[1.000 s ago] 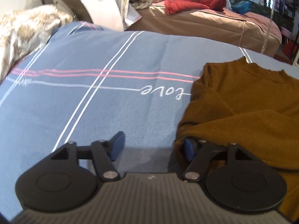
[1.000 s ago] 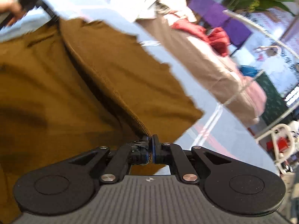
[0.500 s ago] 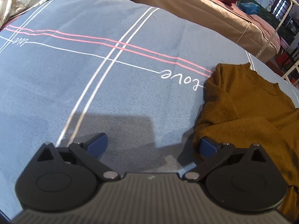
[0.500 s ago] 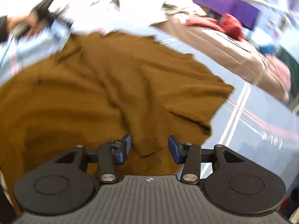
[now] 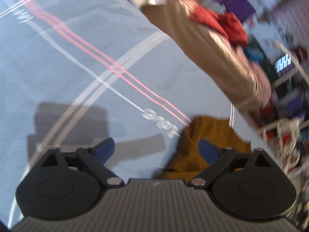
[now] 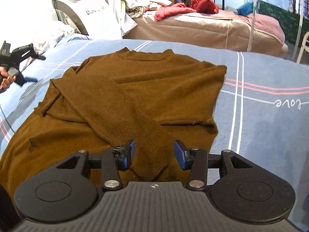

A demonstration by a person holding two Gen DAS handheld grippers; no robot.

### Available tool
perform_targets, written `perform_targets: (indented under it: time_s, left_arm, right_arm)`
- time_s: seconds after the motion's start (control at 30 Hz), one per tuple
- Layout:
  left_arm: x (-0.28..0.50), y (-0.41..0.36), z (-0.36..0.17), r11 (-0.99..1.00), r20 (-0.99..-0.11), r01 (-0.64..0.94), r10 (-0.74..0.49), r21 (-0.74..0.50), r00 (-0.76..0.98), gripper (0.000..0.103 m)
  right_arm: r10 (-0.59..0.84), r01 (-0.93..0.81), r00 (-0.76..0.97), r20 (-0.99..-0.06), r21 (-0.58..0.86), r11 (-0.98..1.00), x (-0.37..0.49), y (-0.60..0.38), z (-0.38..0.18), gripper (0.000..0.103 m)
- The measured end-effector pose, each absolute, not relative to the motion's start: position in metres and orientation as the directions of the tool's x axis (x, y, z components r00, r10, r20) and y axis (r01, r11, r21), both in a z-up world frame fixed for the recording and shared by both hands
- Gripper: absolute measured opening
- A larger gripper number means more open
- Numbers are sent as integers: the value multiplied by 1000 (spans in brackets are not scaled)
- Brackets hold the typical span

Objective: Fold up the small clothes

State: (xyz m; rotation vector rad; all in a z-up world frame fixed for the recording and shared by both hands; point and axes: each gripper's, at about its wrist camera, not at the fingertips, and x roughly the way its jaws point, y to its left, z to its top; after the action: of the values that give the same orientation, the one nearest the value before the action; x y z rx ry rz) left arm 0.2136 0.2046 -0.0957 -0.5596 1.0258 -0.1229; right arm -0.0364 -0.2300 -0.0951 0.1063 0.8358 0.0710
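Sweater (image 6: pixel 135 89) laid on blue bedspread (image 6: pixel 260 116), both sleeves crossed over chest, body fold left; right gripper (image 6: pixel 152 155) wide, nothing held; left gripper (image 5: pixel 156 150) closing, nothing between jaws

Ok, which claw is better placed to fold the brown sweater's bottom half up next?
Probably right: the right claw hangs open over the brown sweater, hem close below. The left claw, closing on nothing, sits off its side edge.

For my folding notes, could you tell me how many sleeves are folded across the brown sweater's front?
2: one sleeve runs diagonally from the left shoulder toward the camera; the other sleeve lies flat from the right shoulder, partly beneath it.
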Motion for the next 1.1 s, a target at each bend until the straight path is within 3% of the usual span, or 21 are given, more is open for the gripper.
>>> perform_targets:
  time_s: [0.1,0.2,0.23,0.27,0.33,0.43,0.63,0.73,0.8,0.83,0.87,0.93,1.1]
  left_arm:
    - [239,158,-97,882,-798,-82,-375,-464,472,83]
    - [260,131,-104,908,-842,-81,-343,-410,417,68]
    - [265,126,-106,913,-850,-78,-339,-401,403,56]
    - [267,124,-109,917,-860,-77,-336,-392,385,37]
    - [271,116,-110,932,-875,-50,-318,-360,364,14]
    - [270,115,-108,950,-885,-52,-266,-308,382,6]
    - [298,142,-89,969,-869,-148,-104,-198,484,0]
    - [314,150,-93,977,-880,-170,-36,-131,474,1]
    - [315,155,-95,968,-887,-189,-60,-163,457,9]
    - [311,156,-92,966,-880,-185,-75,-180,468,23]
    - [304,156,-88,966,-873,-163,-100,-200,478,49]
    - [285,151,-80,970,-859,-86,-157,-226,487,76]
    - [201,143,-58,970,-833,65,-235,-234,501,85]
  right_arm:
    - [115,-21,678,-726,137,990,-38,-224,-92,77]
    - [108,-14,684,-721,135,991,-43,-222,-89,77]
    - [109,-4,684,-721,146,989,-45,-223,-89,78]
    - [110,6,682,-723,157,988,-48,-224,-89,78]
    - [104,32,676,-730,170,985,-52,-228,-90,78]
    - [93,78,665,-741,193,978,-57,-235,-95,78]
    - [100,108,672,-733,231,967,-64,-235,-97,78]
    - [85,99,690,-719,210,973,-62,-231,-93,78]
    - [79,100,697,-712,205,974,-61,-229,-91,78]
    - [77,102,702,-708,208,973,-61,-229,-90,78]
    - [79,103,707,-703,214,971,-62,-229,-89,78]
    - [82,101,709,-700,216,971,-63,-228,-89,81]
    - [77,99,689,-721,199,975,-65,-226,-91,82]
